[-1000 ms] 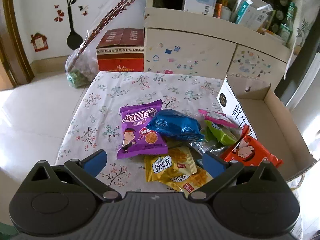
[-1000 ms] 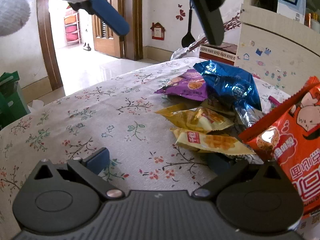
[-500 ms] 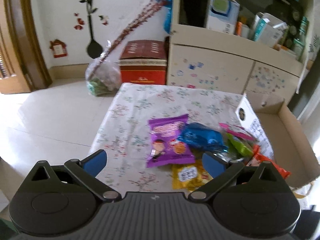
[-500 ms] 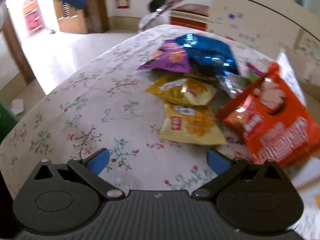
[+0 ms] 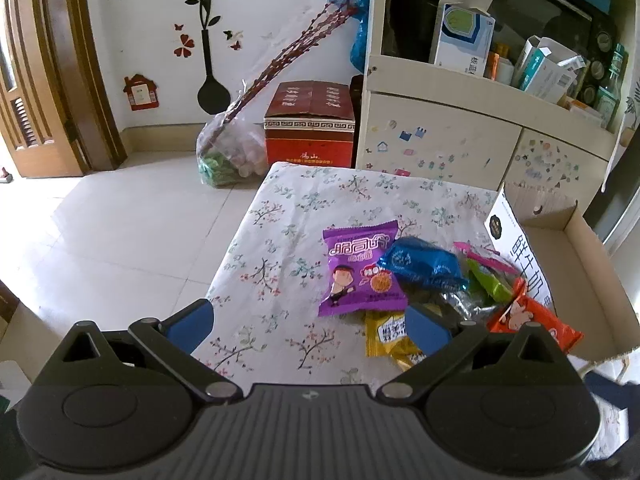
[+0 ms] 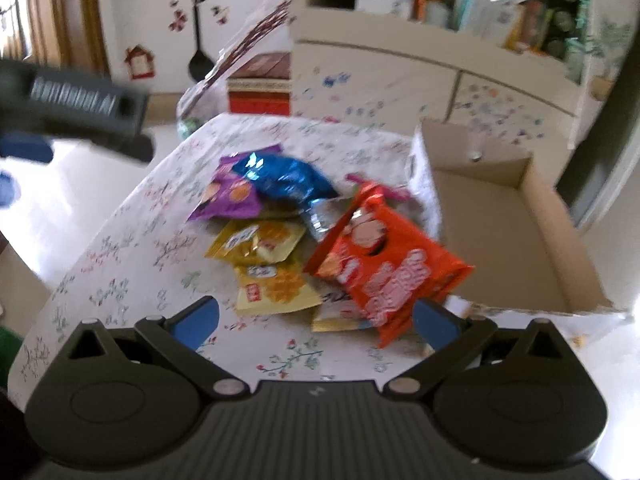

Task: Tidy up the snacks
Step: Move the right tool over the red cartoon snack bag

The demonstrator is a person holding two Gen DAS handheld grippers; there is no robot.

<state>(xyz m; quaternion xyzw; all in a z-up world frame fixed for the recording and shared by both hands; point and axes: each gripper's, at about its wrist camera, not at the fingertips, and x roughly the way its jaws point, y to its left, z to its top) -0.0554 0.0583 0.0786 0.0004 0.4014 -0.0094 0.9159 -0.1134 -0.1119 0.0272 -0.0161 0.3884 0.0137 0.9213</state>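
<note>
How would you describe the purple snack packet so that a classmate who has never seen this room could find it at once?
Start at the table with the floral cloth, then find the heap of snacks beside the open cardboard box. The purple packet lies at the heap's edge farthest from the box, the only purple one, printed with a cartoon boy.

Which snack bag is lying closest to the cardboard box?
The orange-red bag. It rests right against the cardboard box, while the purple, blue and yellow bags lie farther out on the table.
</note>
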